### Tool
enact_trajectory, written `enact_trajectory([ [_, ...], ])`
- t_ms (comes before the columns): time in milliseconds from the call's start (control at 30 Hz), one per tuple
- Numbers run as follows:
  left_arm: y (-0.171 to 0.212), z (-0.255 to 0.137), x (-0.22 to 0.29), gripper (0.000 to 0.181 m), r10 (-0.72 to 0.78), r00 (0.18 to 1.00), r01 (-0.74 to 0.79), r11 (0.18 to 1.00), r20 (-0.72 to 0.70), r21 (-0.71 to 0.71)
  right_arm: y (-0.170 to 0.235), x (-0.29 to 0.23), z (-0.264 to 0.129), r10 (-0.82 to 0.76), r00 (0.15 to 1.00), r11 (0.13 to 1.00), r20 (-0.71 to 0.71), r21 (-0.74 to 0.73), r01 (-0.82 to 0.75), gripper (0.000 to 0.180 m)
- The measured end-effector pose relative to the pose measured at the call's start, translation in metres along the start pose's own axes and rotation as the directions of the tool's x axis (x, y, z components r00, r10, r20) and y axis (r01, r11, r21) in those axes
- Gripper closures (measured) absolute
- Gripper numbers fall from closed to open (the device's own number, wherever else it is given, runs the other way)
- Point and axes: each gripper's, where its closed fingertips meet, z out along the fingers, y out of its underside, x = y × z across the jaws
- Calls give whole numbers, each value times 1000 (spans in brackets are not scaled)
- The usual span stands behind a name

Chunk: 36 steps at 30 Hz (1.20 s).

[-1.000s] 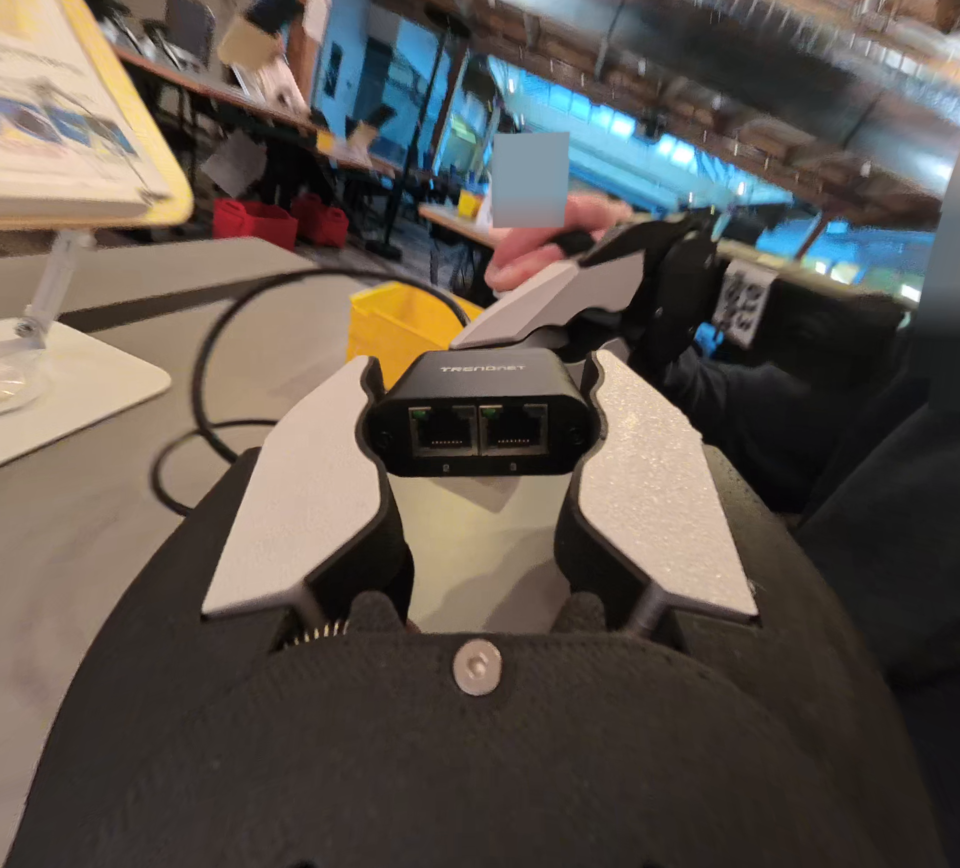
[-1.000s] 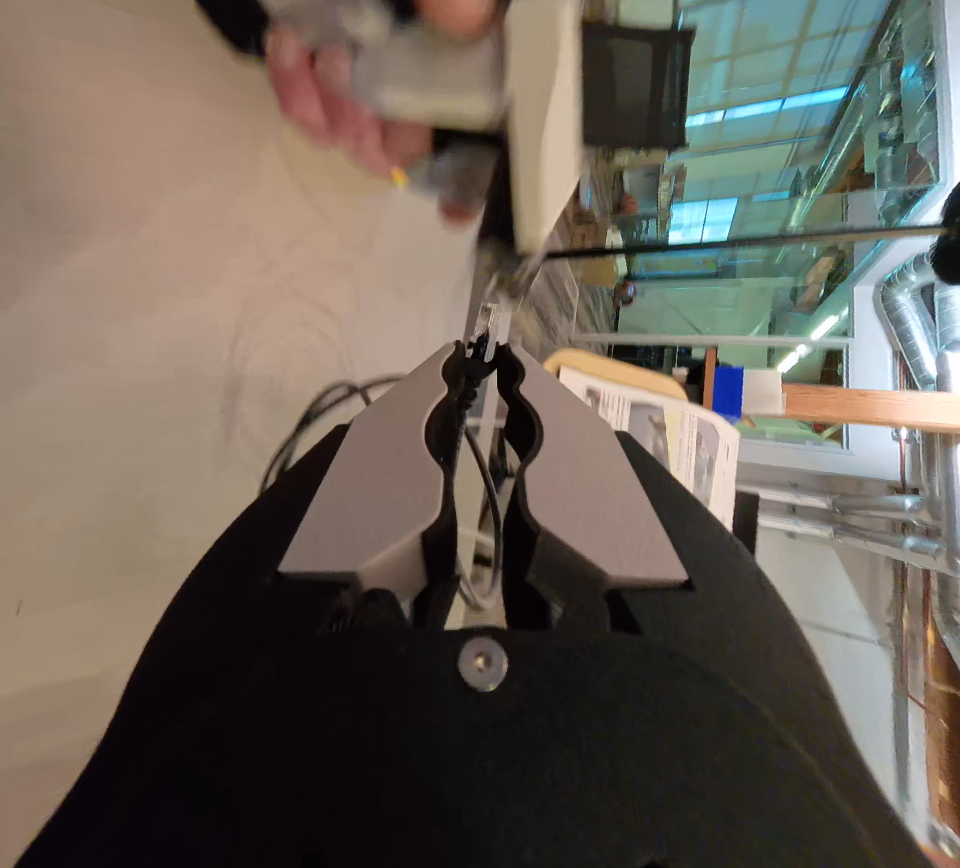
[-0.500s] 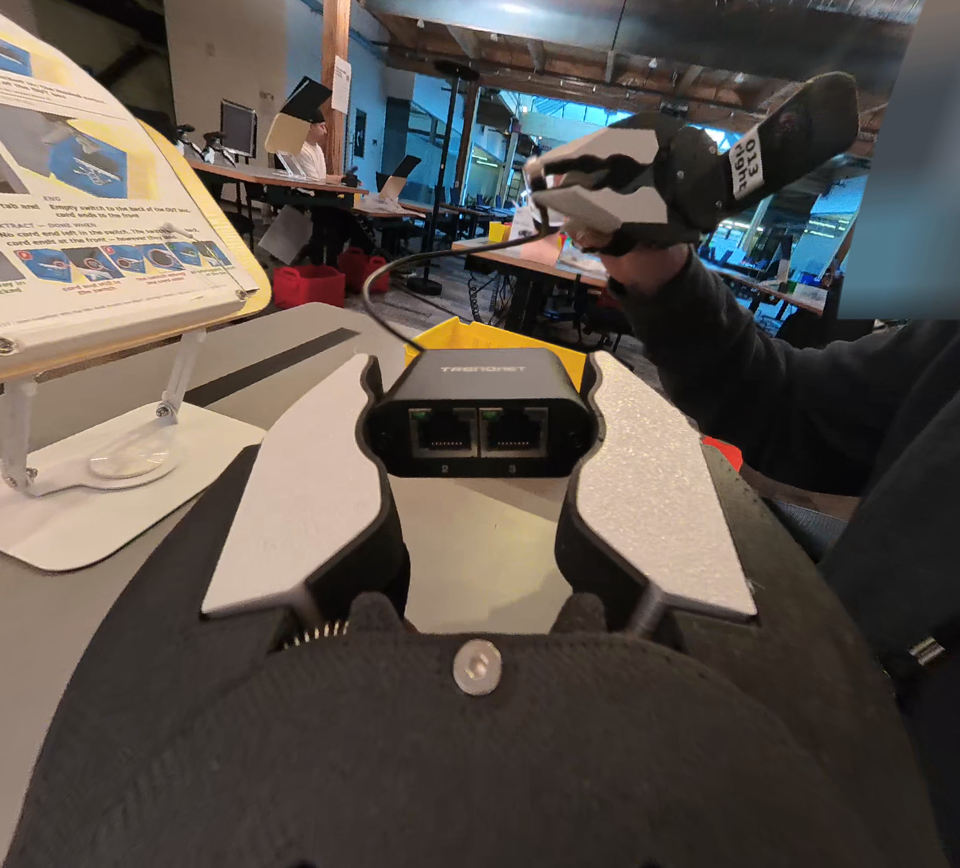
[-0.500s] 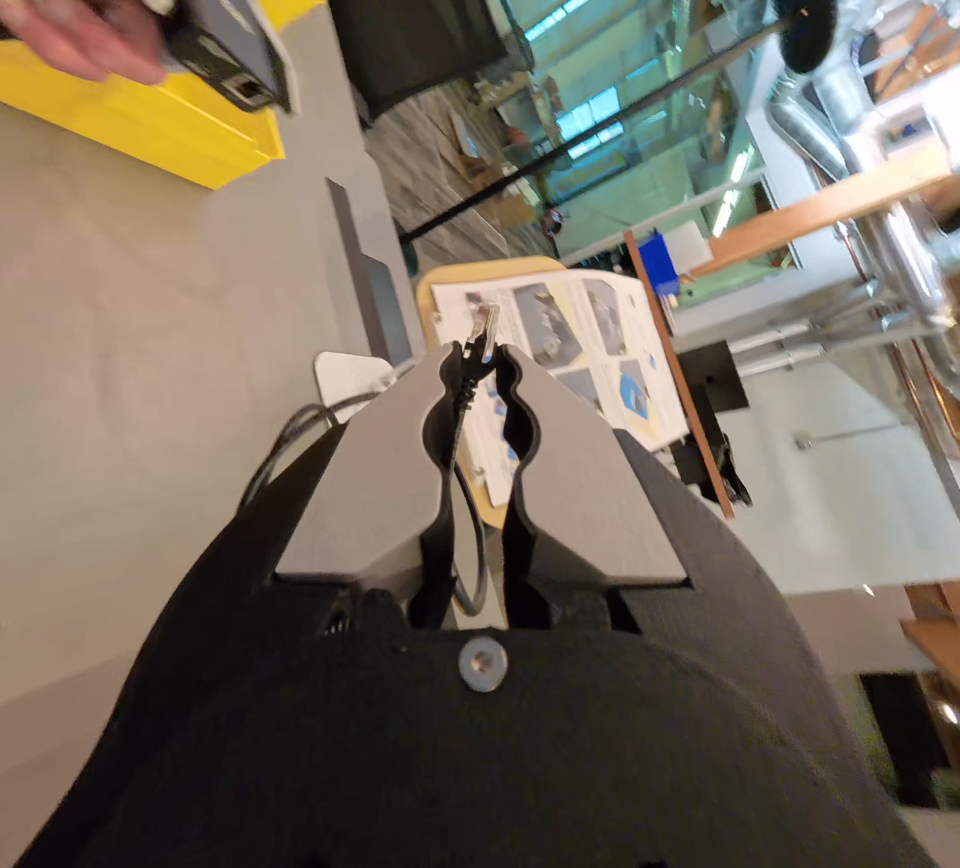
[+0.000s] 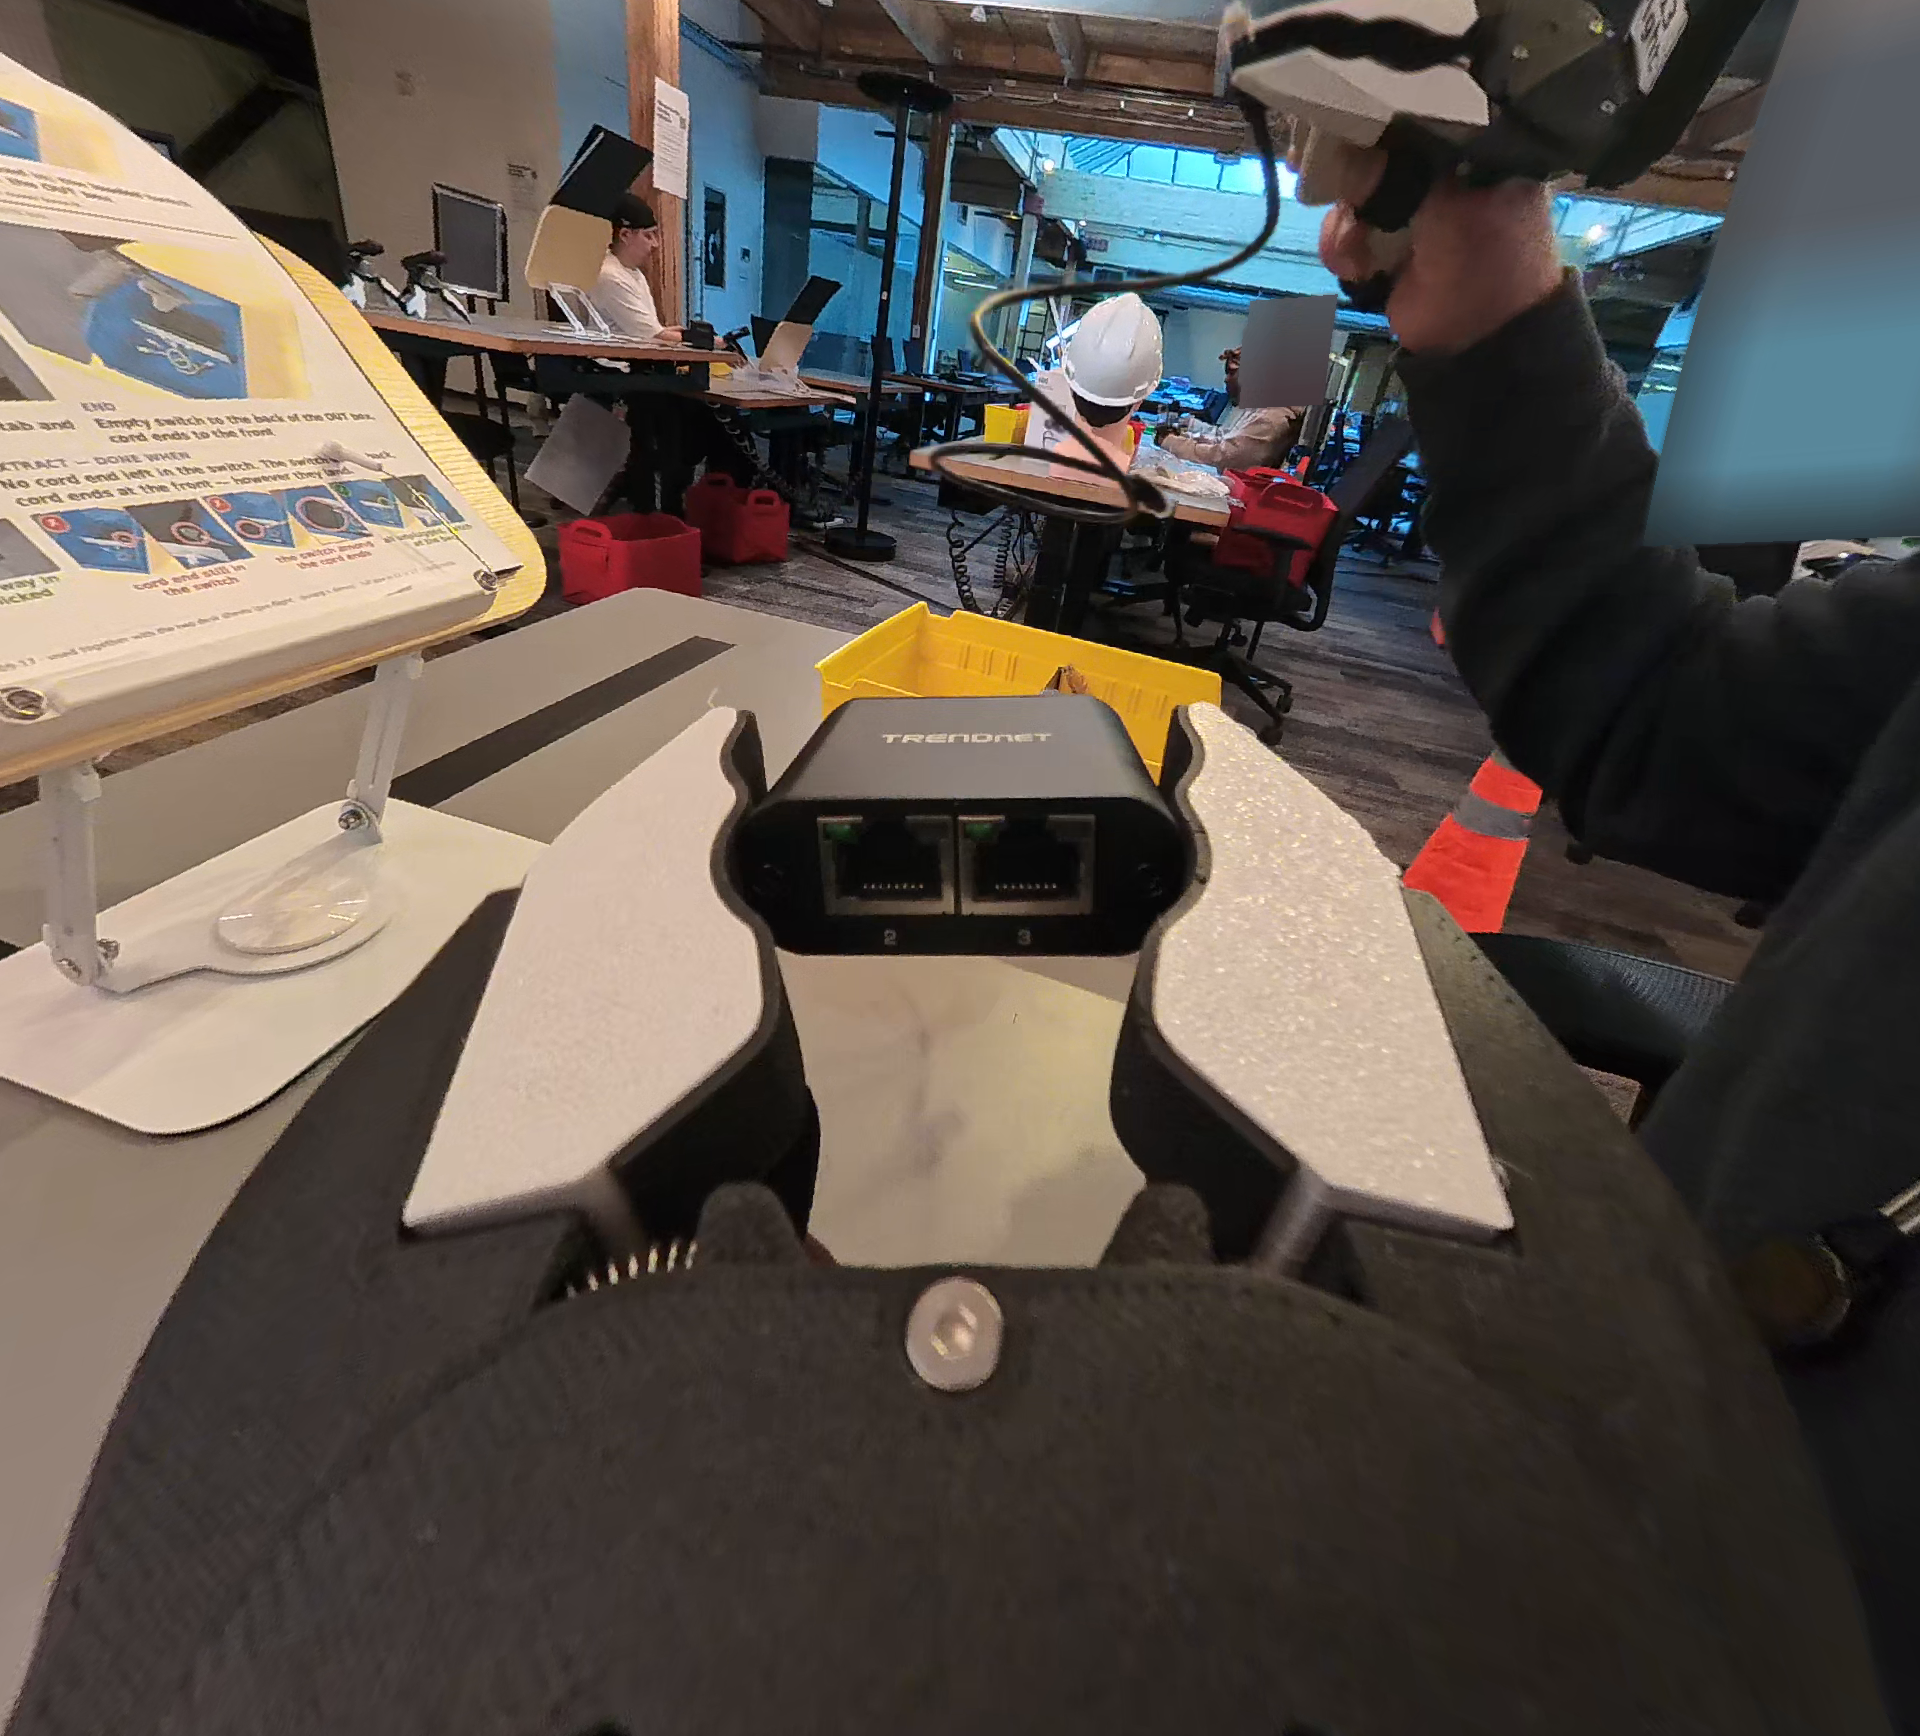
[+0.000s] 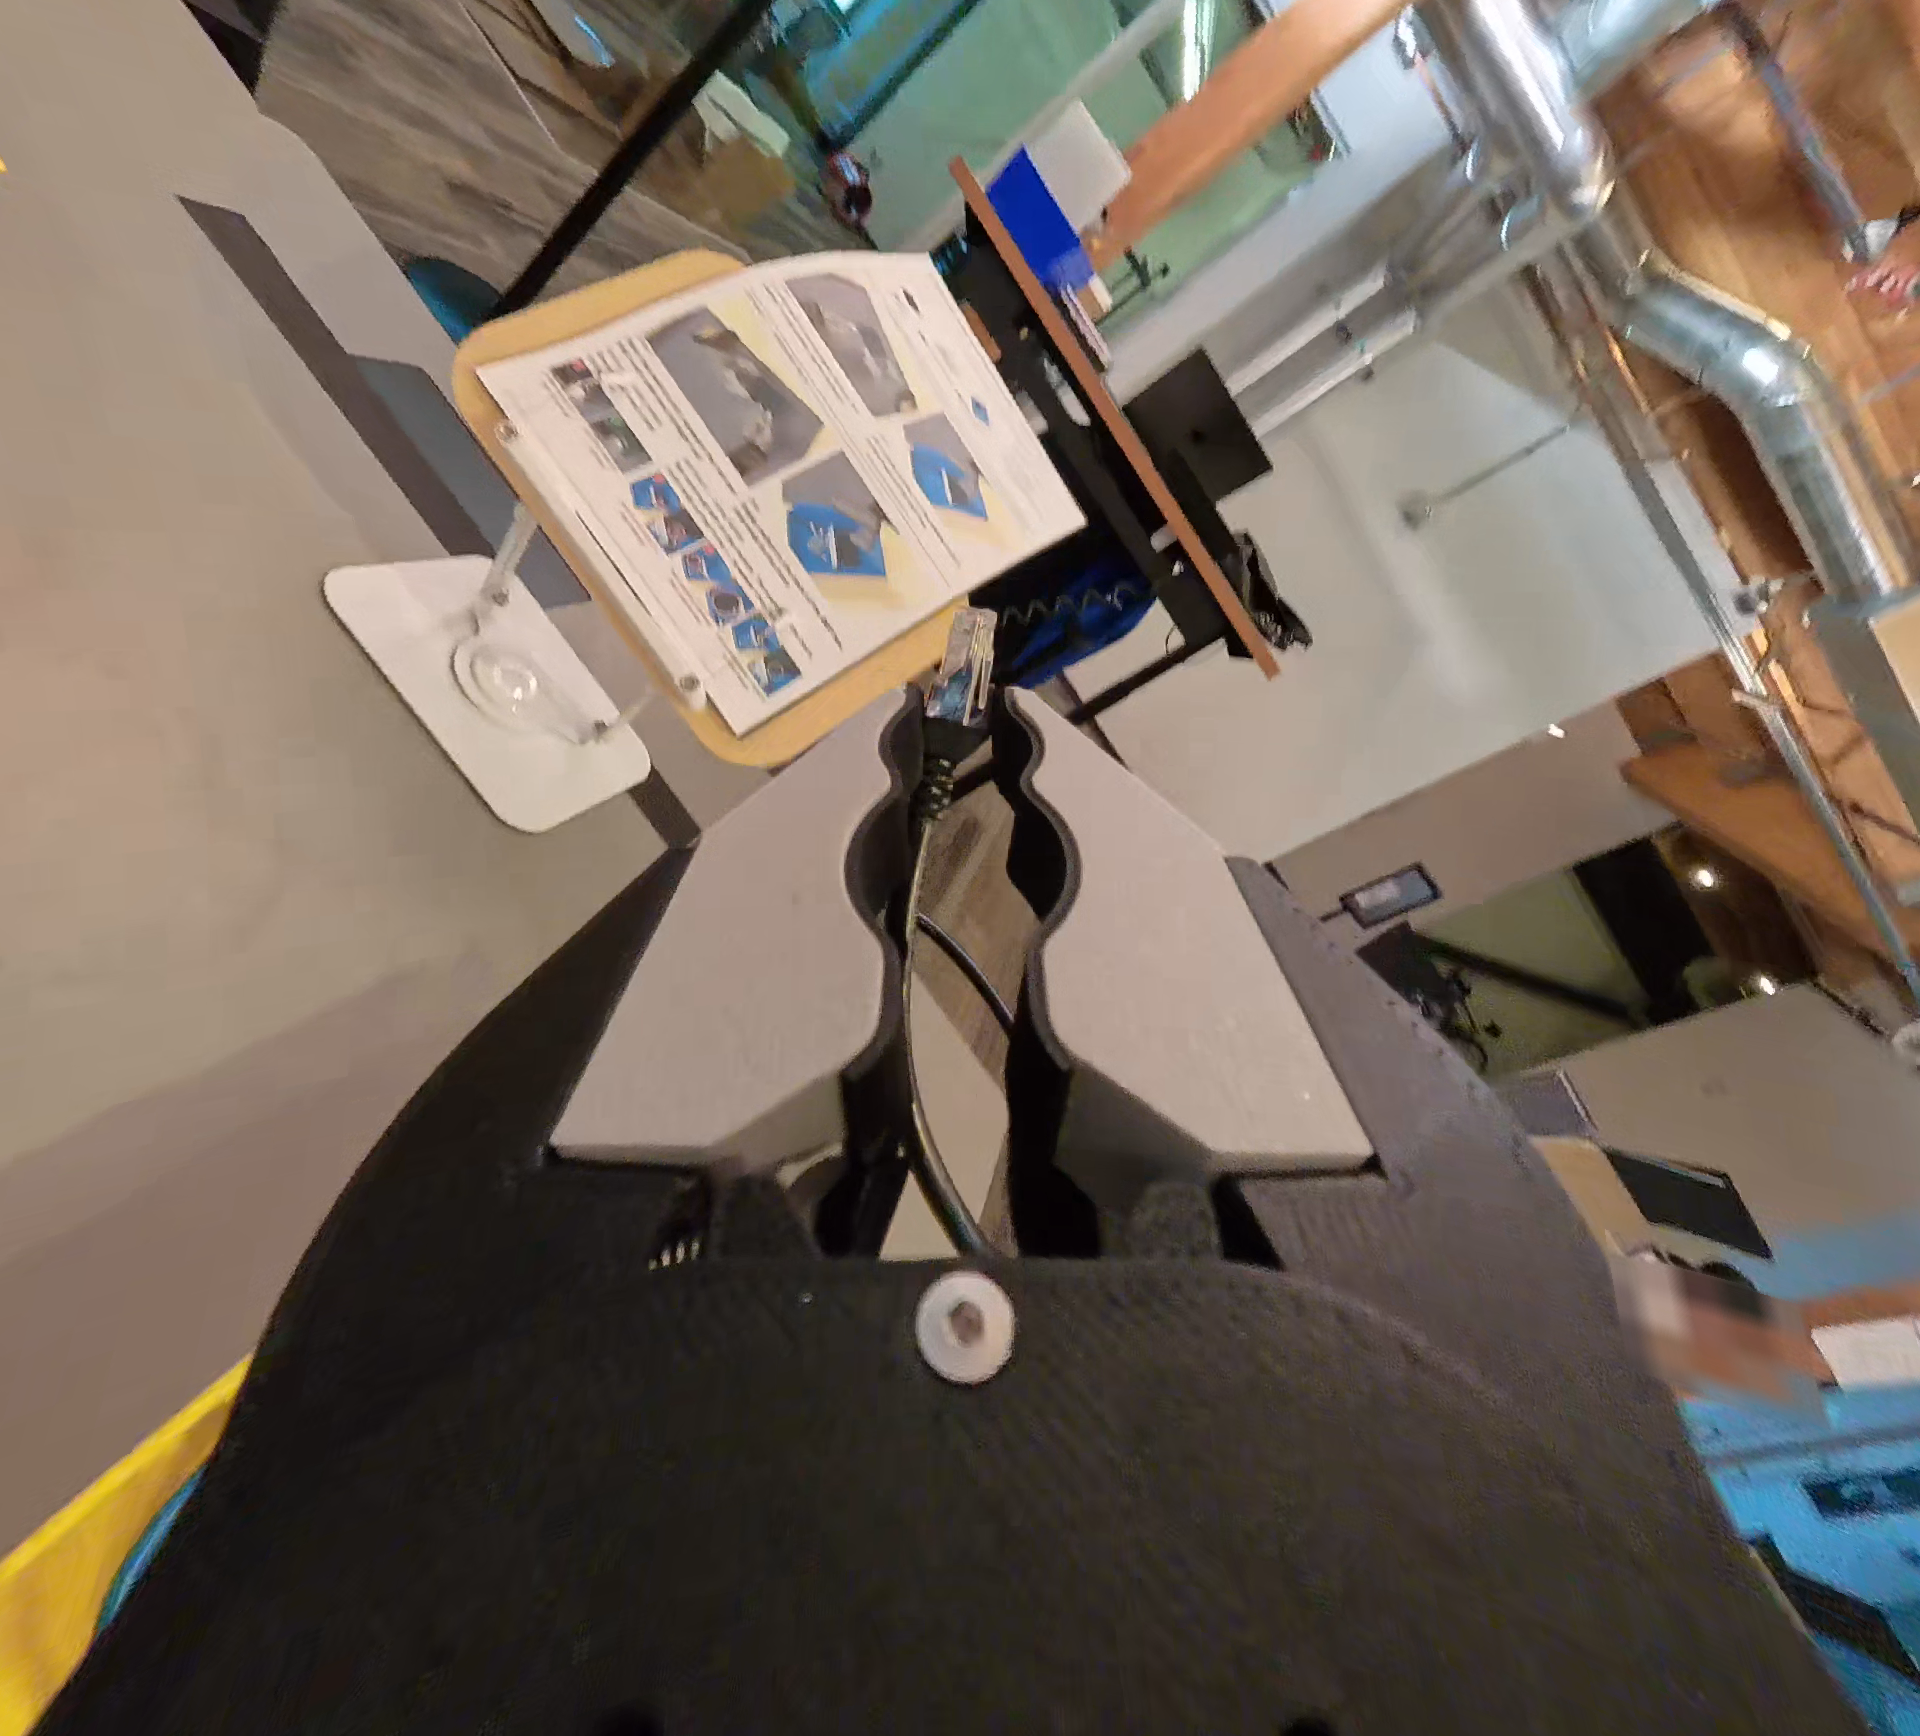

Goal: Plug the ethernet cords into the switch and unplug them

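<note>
**Materials and finishes**

switch [image 5: 956, 829]: smooth black plastic, satin sheen. left gripper [image 5: 958, 839] finger plates: grey, speckled, gritty; body: matt black, fine ribbed texture, bright metal screw. ethernet cord [image 6: 940, 813]: black rubbery jacket, clear glossy plastic plug. Yellow bin [image 5: 1013, 660]: smooth plastic. Instruction sheet [image 6: 774, 481]: printed paper on a wood-look board. table [image 5: 961, 1104]: smooth matt grey.
</note>
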Motion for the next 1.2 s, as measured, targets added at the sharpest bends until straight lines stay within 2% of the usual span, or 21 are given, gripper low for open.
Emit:
enact_trajectory([
  [167, 6, 1, -2, 108, -15, 1000, 15, 1000, 0, -11, 75, -11, -15, 60, 998, 983, -21, -174, -63, 168],
  [400, 13, 5, 0, 108, -19, 1000, 19, 999, -5, -29, 206, -78, -24, 259, 966, 882, -9, -406, -240, 168],
  [567, 15, 7, 1, 108, -18, 1000, 18, 999, -7, -38, 269, -135, -20, 468, 884, 775, 19, -489, -400, 168],
  [667, 16, 7, 2, 108, -19, 1000, 18, 999, -9, -41, 294, -169, -20, 600, 798, 685, 57, -552, -476, 168],
  [733, 17, 8, 2, 108, -20, 1000, 19, 999, -13, -45, 310, -199, -25, 677, 728, 608, 110, -641, -469, 167],
  [800, 19, 9, 2, 108, -18, 1000, 17, 999, -14, -52, 322, -220, -29, 707, 694, 567, 139, -698, -438, 167],
  [833, 21, 10, 2, 108, -18, 1000, 17, 998, -15, -55, 327, -229, -33, 695, 700, 562, 166, -732, -384, 160],
  [900, 23, 11, 2, 108, -19, 1000, 18, 998, -14, -60, 335, -236, -39, 624, 758, 567, 189, -777, -273, 124],
  [933, 24, 11, 2, 108, -18, 1000, 17, 998, -15, -64, 334, -235, -41, 600, 774, 576, 204, -782, -240, 119],
  [1100, 26, 13, 4, 108, -26, 999, 25, 998, -21, -64, 303, -194, -41, 423, 878, 675, 224, -725, -140, 114],
  [1200, 26, 16, 7, 108, -36, 999, 34, 998, -35, -60, 252, -167, -26, 241, 942, 783, 233, -621, -47, 126],
])
